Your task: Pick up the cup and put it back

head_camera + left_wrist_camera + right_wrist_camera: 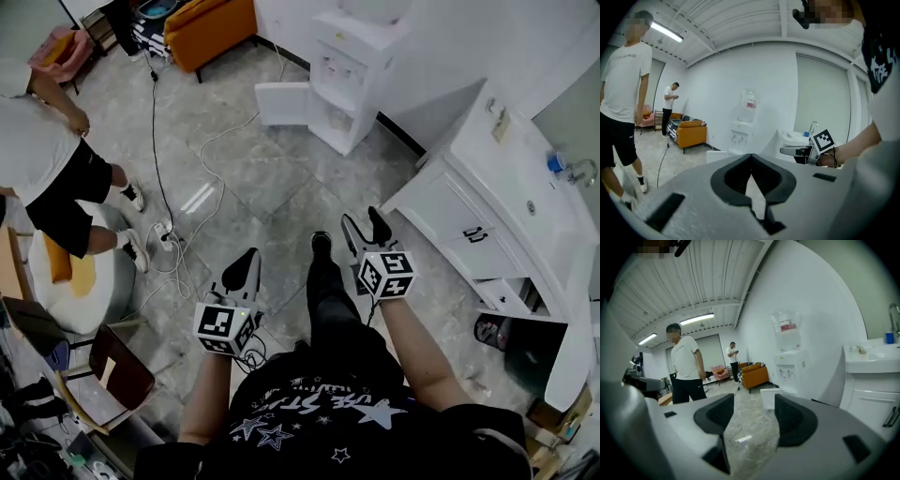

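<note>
**Both grippers empty, cup on the counter**

The left gripper [247,261] has its jaws closed tip to tip on nothing. The right gripper [362,225] stands wide open, only grey floor [262,178] showing between its jaws. A small blue cup [555,162] sits on the white sink counter [516,159] just beside the tap [583,172], well apart from both grippers.

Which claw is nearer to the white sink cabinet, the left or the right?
Right. The right claw is in front of the white sink cabinet, not touching it; the left claw is farther off, beyond the person's leg.
</note>
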### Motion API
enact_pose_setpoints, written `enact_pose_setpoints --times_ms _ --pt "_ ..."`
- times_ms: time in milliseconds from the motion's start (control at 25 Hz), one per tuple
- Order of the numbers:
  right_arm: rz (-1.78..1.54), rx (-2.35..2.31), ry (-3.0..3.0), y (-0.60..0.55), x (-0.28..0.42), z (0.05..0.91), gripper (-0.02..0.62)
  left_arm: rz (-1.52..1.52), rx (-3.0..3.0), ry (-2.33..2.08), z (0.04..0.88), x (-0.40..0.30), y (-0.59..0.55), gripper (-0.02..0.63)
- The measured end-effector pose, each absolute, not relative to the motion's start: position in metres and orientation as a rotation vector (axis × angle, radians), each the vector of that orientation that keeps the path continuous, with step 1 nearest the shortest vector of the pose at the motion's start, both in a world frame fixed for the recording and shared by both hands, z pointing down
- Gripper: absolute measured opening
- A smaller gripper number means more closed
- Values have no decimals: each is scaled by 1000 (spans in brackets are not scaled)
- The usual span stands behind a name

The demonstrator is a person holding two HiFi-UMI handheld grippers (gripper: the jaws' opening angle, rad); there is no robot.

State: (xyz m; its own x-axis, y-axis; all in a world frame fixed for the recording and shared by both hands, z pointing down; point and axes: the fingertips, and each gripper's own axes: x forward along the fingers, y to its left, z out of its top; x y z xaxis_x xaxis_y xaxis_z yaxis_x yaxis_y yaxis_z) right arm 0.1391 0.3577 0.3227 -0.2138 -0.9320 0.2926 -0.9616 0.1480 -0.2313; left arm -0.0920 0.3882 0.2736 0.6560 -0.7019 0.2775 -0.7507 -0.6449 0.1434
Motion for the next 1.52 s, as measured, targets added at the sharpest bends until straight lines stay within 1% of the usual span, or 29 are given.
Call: enact_pose_setpoints --times_ms 200,480,600,800,1120,1320,1520 --pt "609 1957 -2232 239 187 361 262 263 2597 -1199 290 -58 273 9" --pt "671 1958 -2137 85 244 399 256 343 2565 -1193 320 1 102 9" --pt "739 1969 -2098 34 260 432 248 365 2536 -1229 341 12 40 9" --pt "787 1983 -2019 -28 266 502 236 340 2532 -1262 381 14 -39 9" --pt "850 2087 -1887 -100 277 636 235 339 2549 -1226 505 16 -133 9" --pt "851 2172 -1813 -146 283 728 218 348 2593 -1157 592 16 -190 9" --pt "871 2276 -1687 -192 304 823 192 341 2627 -1086 672 14 -251 9"
